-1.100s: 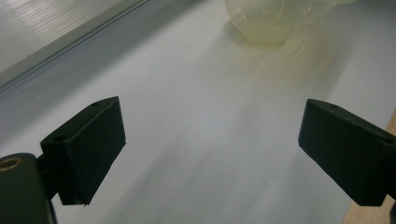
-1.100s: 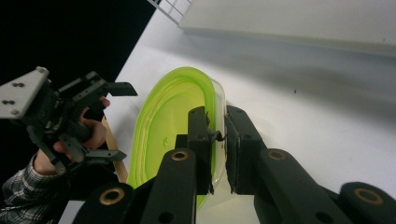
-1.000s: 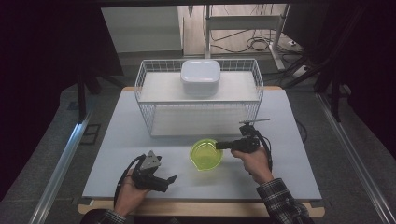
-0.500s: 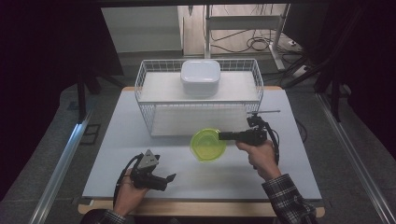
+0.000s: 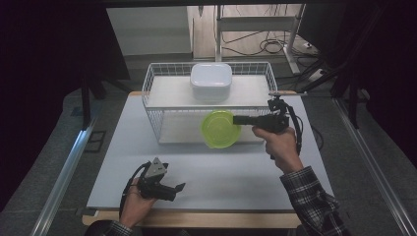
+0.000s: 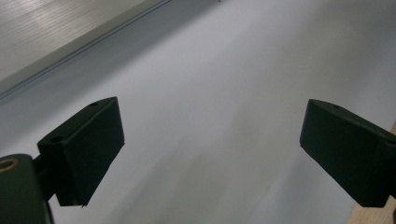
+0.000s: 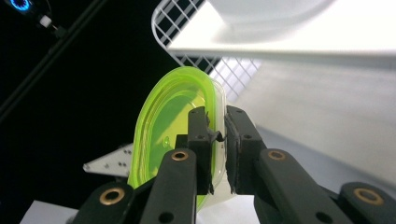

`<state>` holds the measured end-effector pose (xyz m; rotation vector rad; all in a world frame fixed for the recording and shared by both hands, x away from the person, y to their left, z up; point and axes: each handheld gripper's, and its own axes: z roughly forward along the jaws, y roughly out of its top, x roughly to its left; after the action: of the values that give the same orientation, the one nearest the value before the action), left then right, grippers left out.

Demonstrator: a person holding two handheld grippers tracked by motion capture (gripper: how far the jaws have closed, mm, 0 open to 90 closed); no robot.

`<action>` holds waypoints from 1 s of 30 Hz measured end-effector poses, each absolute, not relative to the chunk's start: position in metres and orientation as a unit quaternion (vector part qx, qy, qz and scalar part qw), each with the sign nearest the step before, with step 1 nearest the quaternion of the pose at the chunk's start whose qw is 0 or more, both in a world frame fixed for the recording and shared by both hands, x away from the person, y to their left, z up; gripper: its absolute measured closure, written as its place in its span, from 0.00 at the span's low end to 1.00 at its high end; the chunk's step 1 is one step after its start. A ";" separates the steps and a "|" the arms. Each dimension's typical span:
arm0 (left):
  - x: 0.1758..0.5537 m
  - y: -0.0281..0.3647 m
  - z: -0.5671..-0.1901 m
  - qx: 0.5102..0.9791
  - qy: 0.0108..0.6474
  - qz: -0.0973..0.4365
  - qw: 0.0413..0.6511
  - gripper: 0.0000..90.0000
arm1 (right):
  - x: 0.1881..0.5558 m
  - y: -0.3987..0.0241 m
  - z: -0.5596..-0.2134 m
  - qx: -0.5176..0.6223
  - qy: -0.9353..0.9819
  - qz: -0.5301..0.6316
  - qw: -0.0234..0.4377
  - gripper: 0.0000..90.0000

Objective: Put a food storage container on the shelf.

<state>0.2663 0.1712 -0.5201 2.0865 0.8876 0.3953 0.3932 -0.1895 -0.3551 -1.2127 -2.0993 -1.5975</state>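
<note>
**Green bowl in the air, headed for the wire rack**

High view: the right tongs pinch the rim of a green bowl at the centre of the frame, held clear of the bench in front of the lower level of a white wire rack. A white container sits on the rack's upper shelf. The step in hand looks like carrying the bowl to the rack; the next move calls for picking a level, then levelling the bowl and easing it past the wire front without catching the rim. The left tongs rest low at the lower left, away from the bowl.

Left gripper view: the left tongs are spread wide with nothing between them, over bare bench.

Right gripper view: the right tongs are pressed onto the bowl's edge, the bowl turned on its side. The rack's shelf and mesh fill the upper right.

Hard to make out: the bowl blocks part of the rack's lower level, the container's contents cannot be seen, and the room around the bench is dark.
</note>
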 end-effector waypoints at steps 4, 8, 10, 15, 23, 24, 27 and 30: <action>0.267 0.173 -0.519 0.819 0.360 0.153 0.420 0.06 | 0.398 -0.187 -0.336 -0.413 -0.713 -0.556 0.109 0.91; 0.267 0.175 -0.519 0.817 0.361 0.154 0.422 0.06 | 0.404 -0.184 -0.320 -0.415 -0.707 -0.564 0.102 0.91; 0.267 0.174 -0.519 0.818 0.361 0.152 0.422 0.06 | 0.407 -0.182 -0.312 -0.417 -0.702 -0.569 0.100 0.91; 0.267 0.173 -0.520 0.820 0.359 0.151 0.421 0.06 | 0.416 -0.178 -0.292 -0.424 -0.690 -0.579 0.093 0.91; 0.267 0.172 -0.520 0.821 0.358 0.146 0.421 0.06 | 0.433 -0.169 -0.266 -0.445 -0.670 -0.591 0.071 0.91; 0.267 0.172 -0.520 0.820 0.358 0.146 0.422 0.06 | 0.436 -0.168 -0.263 -0.449 -0.666 -0.592 0.069 0.91; 0.267 0.172 -0.520 0.820 0.359 0.145 0.422 0.06 | 0.444 -0.164 -0.257 -0.460 -0.658 -0.594 0.057 0.91; 0.267 0.172 -0.521 0.820 0.358 0.144 0.423 0.06 | 0.451 -0.158 -0.253 -0.472 -0.649 -0.594 0.049 0.91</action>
<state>0.2670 0.1716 -0.5206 2.0529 0.8964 0.3606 0.4509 -0.1584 -0.2531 -1.4389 -1.9788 -1.8102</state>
